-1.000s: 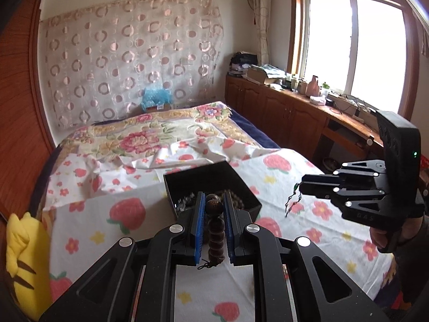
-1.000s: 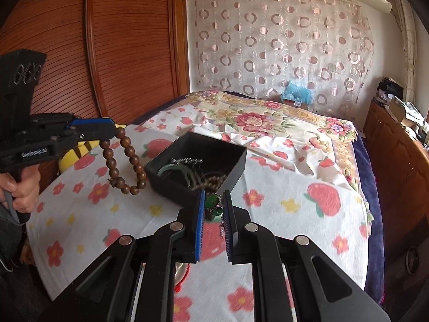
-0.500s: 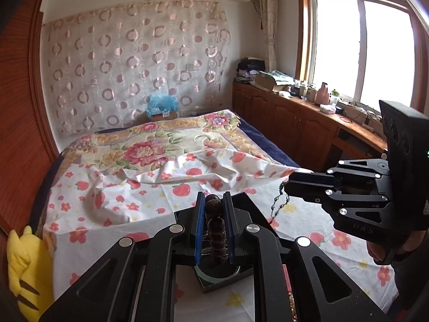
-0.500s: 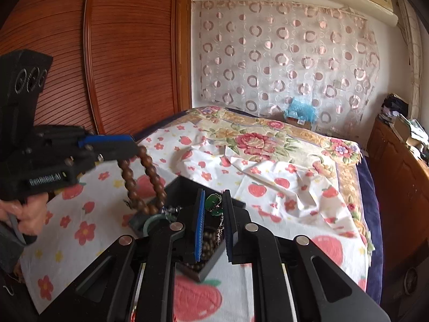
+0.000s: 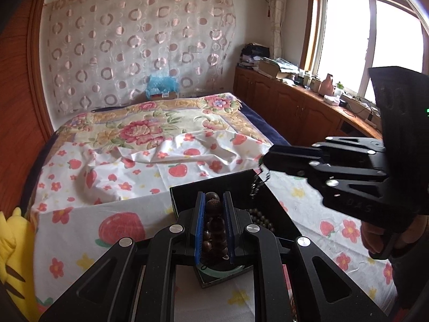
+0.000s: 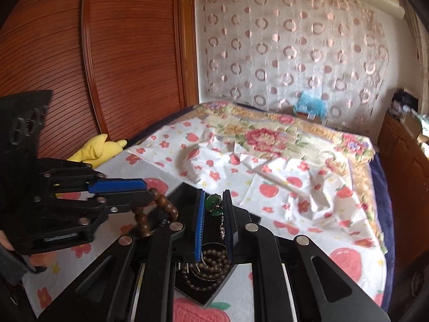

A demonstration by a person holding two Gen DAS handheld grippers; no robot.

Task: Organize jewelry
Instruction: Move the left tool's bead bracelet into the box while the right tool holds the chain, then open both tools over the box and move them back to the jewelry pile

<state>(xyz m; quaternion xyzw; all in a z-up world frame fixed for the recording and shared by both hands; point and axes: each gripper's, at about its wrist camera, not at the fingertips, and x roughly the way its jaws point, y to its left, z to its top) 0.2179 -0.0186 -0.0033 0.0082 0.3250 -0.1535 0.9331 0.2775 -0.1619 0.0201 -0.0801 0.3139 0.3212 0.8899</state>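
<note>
My left gripper (image 5: 213,202) is shut on a brown wooden bead bracelet (image 5: 213,225) that hangs above the black jewelry box (image 5: 278,214). The bracelet also shows in the right wrist view (image 6: 161,205), hanging from the left gripper (image 6: 146,191). My right gripper (image 6: 214,201) is shut on a green pendant necklace (image 6: 213,201) whose dark chain (image 5: 256,183) dangles over the box (image 6: 209,292). In the left wrist view the right gripper (image 5: 268,158) sits over the box's right side. Darker bead strands (image 6: 209,264) lie inside the box.
The box rests on a bed with a strawberry-print sheet (image 5: 120,182). A yellow plush toy (image 5: 12,255) lies at the bed's left edge. A wooden wardrobe (image 6: 107,67) stands on the left. Wooden cabinets (image 5: 295,107) line the window side.
Both grippers moved forward over the black box with their jewelry. The box now sits directly under the fingers in both views.
</note>
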